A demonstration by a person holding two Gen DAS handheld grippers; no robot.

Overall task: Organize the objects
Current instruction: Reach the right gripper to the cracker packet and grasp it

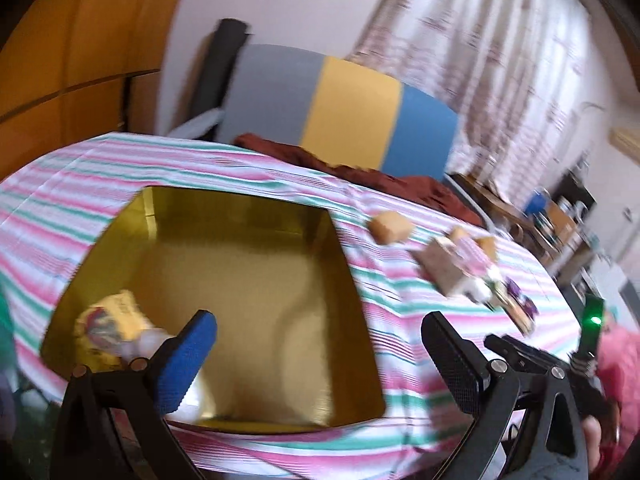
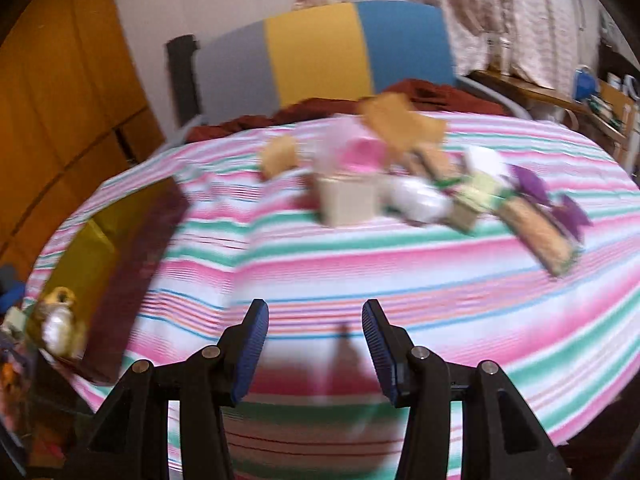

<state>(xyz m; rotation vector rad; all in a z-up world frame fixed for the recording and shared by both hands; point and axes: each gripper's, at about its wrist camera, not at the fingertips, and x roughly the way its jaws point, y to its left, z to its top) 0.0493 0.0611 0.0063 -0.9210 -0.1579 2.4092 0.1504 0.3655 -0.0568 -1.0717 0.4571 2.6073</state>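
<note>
A gold box (image 1: 248,280) sits open near the left edge of the table (image 1: 80,184) on its striped cloth, with a yellow packet (image 1: 116,320) lying in its near-left corner, and the left gripper (image 1: 316,344) hangs over the box with its fingers wide apart and nothing between them. Toward the far right of the table lies a blurred heap of small items (image 2: 400,184), well apart from the box. The right gripper (image 2: 316,340) hangs over bare cloth at the near edge, fingers apart and empty.
</note>
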